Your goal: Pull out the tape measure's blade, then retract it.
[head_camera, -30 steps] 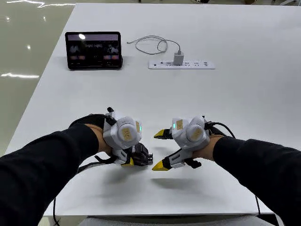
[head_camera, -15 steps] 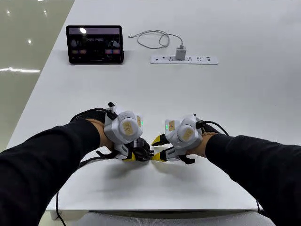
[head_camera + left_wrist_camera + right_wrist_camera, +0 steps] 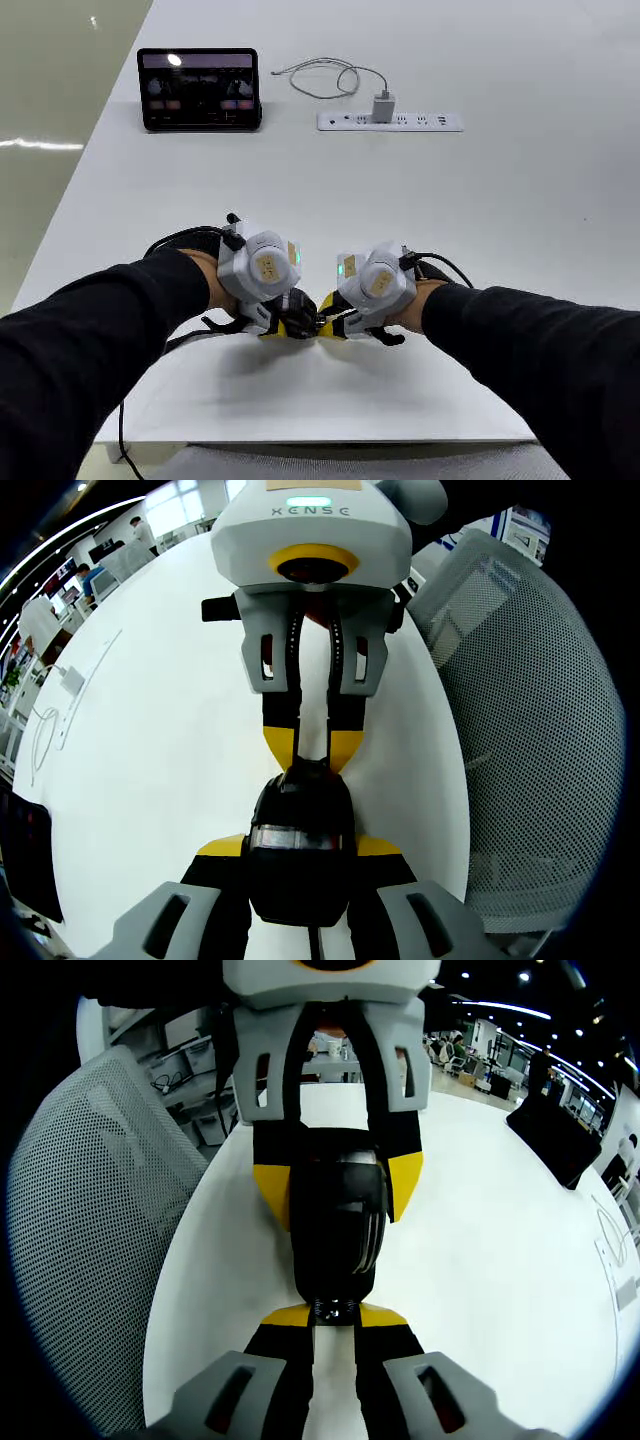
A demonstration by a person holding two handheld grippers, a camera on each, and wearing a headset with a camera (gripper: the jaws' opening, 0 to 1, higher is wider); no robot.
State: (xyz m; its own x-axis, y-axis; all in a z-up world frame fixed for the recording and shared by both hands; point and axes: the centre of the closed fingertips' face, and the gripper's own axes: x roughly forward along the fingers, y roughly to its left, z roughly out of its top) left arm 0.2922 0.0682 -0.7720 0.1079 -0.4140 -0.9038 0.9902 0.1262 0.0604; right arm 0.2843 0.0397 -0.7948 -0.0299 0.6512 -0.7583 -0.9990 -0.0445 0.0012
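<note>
Near the front edge of the white worktop (image 3: 450,200), the left gripper (image 3: 300,846) and right gripper (image 3: 335,1316) meet nose to nose. The left fingers (image 3: 222,846) pinch the black tape measure (image 3: 335,1210) by its sides. The right fingers (image 3: 285,1316) are pressed together on the blade tip (image 3: 308,767), which sits right against the case. Far back on the worktop stand a tablet (image 3: 200,88) and a power strip (image 3: 390,122).

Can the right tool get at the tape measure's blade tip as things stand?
Probably yes. The tape measure has its front end sitting between the tips of the right tool, and the left tool clamps the case from behind, leaving that end free.
</note>
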